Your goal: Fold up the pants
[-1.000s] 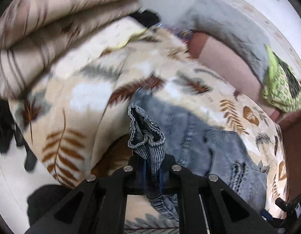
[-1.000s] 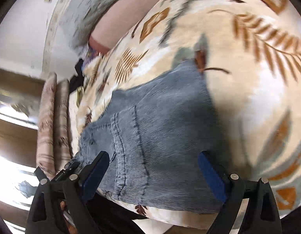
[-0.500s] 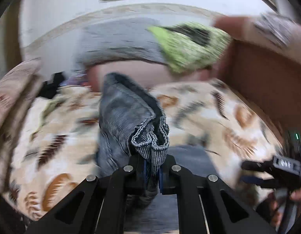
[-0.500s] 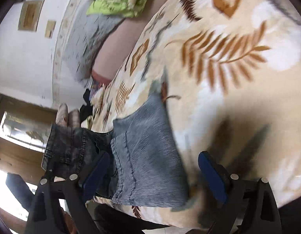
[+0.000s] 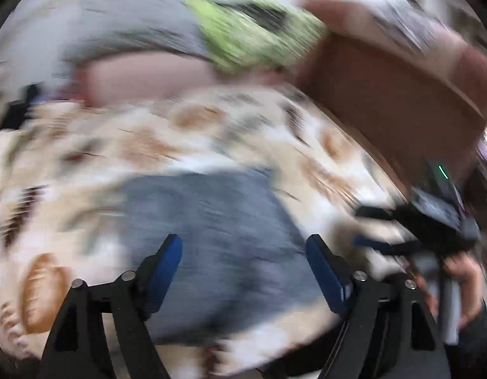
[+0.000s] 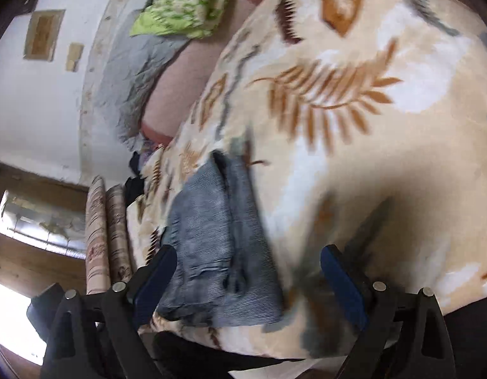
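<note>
The grey-blue denim pants [image 6: 218, 246] lie folded in a compact stack on the leaf-patterned blanket [image 6: 354, 101], near its front edge. They also show, blurred, in the left wrist view [image 5: 218, 221]. My left gripper [image 5: 243, 268] is open and empty just above the pants. My right gripper [image 6: 248, 281] is open and empty, with its left finger beside the stack. The right gripper and the hand holding it appear at the right of the left wrist view [image 5: 433, 227].
A green patterned cloth [image 6: 186, 3] and a grey quilt [image 6: 133, 72] lie at the far end of the bed. Rolled striped bedding [image 6: 104, 237] lies at the left. A brown headboard [image 5: 401, 101] stands at the right.
My left gripper carried the pants' waist end over onto the rest, let go and opened. The pants now lie folded shorter. The left view is blurred by motion.
</note>
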Action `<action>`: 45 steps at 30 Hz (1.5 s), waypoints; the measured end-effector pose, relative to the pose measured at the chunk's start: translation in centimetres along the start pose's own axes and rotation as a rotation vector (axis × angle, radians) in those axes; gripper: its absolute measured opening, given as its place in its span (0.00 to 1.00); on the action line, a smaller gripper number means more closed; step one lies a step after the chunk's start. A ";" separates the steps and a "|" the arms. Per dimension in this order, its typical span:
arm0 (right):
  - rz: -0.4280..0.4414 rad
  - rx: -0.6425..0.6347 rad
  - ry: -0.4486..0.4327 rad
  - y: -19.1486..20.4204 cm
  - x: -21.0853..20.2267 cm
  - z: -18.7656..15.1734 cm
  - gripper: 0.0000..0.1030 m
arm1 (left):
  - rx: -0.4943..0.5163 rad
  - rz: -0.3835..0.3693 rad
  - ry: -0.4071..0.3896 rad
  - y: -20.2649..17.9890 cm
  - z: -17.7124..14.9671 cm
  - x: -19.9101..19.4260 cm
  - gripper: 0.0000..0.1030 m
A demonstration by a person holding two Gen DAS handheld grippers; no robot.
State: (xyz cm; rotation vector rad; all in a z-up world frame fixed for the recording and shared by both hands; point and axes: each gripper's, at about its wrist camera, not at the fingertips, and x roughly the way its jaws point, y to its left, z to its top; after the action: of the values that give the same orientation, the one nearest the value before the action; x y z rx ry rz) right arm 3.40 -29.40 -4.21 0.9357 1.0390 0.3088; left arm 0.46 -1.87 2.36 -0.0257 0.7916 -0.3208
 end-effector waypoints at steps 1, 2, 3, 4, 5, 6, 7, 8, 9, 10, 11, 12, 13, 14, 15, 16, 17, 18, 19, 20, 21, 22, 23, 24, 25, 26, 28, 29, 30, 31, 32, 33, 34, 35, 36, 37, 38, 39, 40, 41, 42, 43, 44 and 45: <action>0.020 -0.004 0.021 0.5 0.3 -0.3 0.91 | -0.046 0.059 -0.017 2.0 0.0 -0.5 0.79; 0.037 -0.003 0.048 1.0 0.9 -0.7 0.91 | -0.087 0.121 -0.005 3.9 -0.1 -0.4 0.79; 0.043 0.003 0.078 1.3 1.6 -1.1 0.91 | -0.119 0.174 0.025 5.7 -0.4 0.1 0.79; 0.040 0.008 0.097 1.7 2.2 -1.5 0.91 | -0.150 0.217 0.063 7.3 -0.8 0.9 0.79; 0.038 0.009 0.107 1.9 2.6 -1.9 0.91 | -0.164 0.232 0.096 8.1 -1.5 1.8 0.79; 0.048 0.010 0.117 2.2 2.9 -2.3 0.91 | -0.175 0.254 0.150 8.9 -2.3 3.1 0.79; 0.084 0.018 0.133 2.7 3.3 -2.7 0.91 | -0.173 0.257 0.176 8.7 -3.0 4.0 0.79; 0.128 0.032 0.148 3.0 3.5 -3.2 0.91 | -0.167 0.250 0.189 8.7 -3.3 4.7 0.79; 0.160 0.044 0.157 3.2 3.7 -3.4 0.91 | -0.162 0.254 0.196 8.4 -3.9 5.1 0.79; 0.178 0.053 0.165 3.4 4.0 -3.6 0.91 | -0.160 0.255 0.195 8.3 -4.2 5.2 0.79; 0.177 0.057 0.171 3.5 4.4 -3.7 0.91 | -0.156 0.255 0.186 8.3 -4.4 4.9 0.80; 0.157 0.063 0.175 3.5 5.0 -3.8 0.91 | -0.148 0.261 0.180 7.9 -4.1 5.2 0.80; 0.135 0.082 0.178 3.1 5.8 -3.9 0.91 | -0.143 0.265 0.181 7.5 -4.1 5.1 0.80; 0.124 0.114 0.183 2.5 6.7 -3.8 0.91 | -0.148 0.261 0.182 7.5 -4.0 4.9 0.80; 0.118 0.140 0.188 2.2 7.3 -3.8 0.91 | -0.155 0.256 0.184 8.0 -4.0 5.1 0.80; 0.121 0.156 0.180 2.1 7.7 -3.7 0.91 | -0.163 0.252 0.189 8.1 -4.2 5.3 0.80; 0.130 0.152 0.170 2.5 7.8 -3.6 0.91 | -0.167 0.248 0.189 8.2 -4.4 5.5 0.80; 0.137 0.134 0.163 2.9 7.9 -3.6 0.91 | -0.167 0.244 0.184 8.2 -4.4 5.3 0.80; 0.126 0.112 0.155 3.3 8.0 -3.4 0.90 | -0.167 0.245 0.184 8.1 -4.6 5.4 0.81; 0.074 0.086 0.143 3.4 8.3 -3.3 0.90 | -0.168 0.248 0.186 8.2 -4.6 5.8 0.82; 0.024 0.086 0.140 3.1 8.8 -3.1 0.80 | -0.169 0.250 0.186 8.2 -4.6 5.8 0.82; -0.004 0.115 0.146 2.4 9.2 -2.9 0.63 | -0.167 0.251 0.185 8.3 -4.6 6.0 0.82; -0.020 0.137 0.144 1.7 9.3 -2.8 0.55 | -0.160 0.255 0.183 8.2 -4.6 6.0 0.82; -0.034 0.118 0.141 1.8 9.2 -2.7 0.39 | -0.151 0.257 0.181 8.1 -4.6 5.9 0.82; -0.049 0.082 0.131 2.3 8.9 -2.6 0.23 | -0.144 0.257 0.182 8.1 -4.5 5.8 0.82; -0.069 0.033 0.117 3.1 8.4 -2.6 0.15 | -0.143 0.256 0.187 8.1 -4.3 5.6 0.82; -0.093 -0.056 0.084 4.8 7.2 -2.7 0.08 | -0.161 0.248 0.173 8.2 -3.7 4.7 0.82; -0.115 -0.107 0.062 5.9 6.4 -2.9 0.08 | -0.177 0.246 0.140 8.3 -3.2 3.8 0.82; -0.130 -0.142 0.051 6.7 6.0 -2.9 0.08 | -0.187 0.245 0.110 8.2 -2.7 3.1 0.82; -0.145 -0.175 0.043 7.2 5.5 -3.3 0.08 | -0.193 0.245 0.064 8.1 -2.1 2.2 0.82; -0.161 -0.190 0.036 7.3 5.0 -3.5 0.08 | -0.187 0.253 0.042 8.0 -1.7 1.9 0.82; -0.191 -0.209 0.031 7.3 4.8 -3.9 0.08 | -0.168 0.278 0.025 7.6 -1.4 1.9 0.83; -0.220 -0.221 0.031 7.0 4.9 -4.2 0.08 | -0.149 0.294 0.030 7.3 -1.3 2.3 0.83; -0.247 -0.217 0.038 6.1 5.2 -4.5 0.08 | -0.111 0.317 0.061 6.8 -1.5 3.5 0.84; -0.271 -0.201 0.052 4.8 5.8 -4.5 0.08 | -0.058 0.337 0.126 6.2 -2.1 5.4 0.85; -0.280 -0.187 0.083 3.6 6.8 -4.6 0.09 | 0.036 0.344 0.225 5.1 -3.3 8.0 0.85; -0.273 -0.180 0.097 3.0 7.2 -4.7 0.10 | 0.106 0.393 0.216 4.3 -4.2 8.8 0.88; -0.260 -0.182 0.083 2.9 6.9 -4.7 0.10 | 0.155 0.447 0.136 3.4 -4.7 8.3 0.88; -0.255 -0.183 0.075 3.1 6.4 -4.6 0.12 | 0.170 0.466 0.140 3.1 -4.7 8.2 0.88; -0.259 -0.183 0.065 3.3 5.7 -4.3 0.14 | 0.173 0.475 0.140 2.9 -4.7 8.1 0.88; -0.266 -0.179 0.046 3.4 5.1 -3.9 0.17 | 0.170 0.476 0.147 3.0 -4.6 8.2 0.88; -0.277 -0.172 0.023 3.6 4.3 -3.6 0.23 | 0.167 0.468 0.150 3.1 -4.5 8.2 0.88; -0.279 -0.170 -0.008 4.1 3.3 -2.9 0.27 | 0.161 0.460 0.152 3.3 -4.5 8.1 0.88; -0.266 -0.168 -0.028 4.6 2.7 -2.5 0.37 | 0.155 0.454 0.153 3.4 -4.5 8.1 0.88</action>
State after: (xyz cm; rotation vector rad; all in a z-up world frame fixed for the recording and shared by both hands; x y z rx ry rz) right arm 3.56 -23.67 -2.68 0.6409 1.0804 0.1575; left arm 3.52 -0.59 -6.88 0.3236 0.8966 0.0491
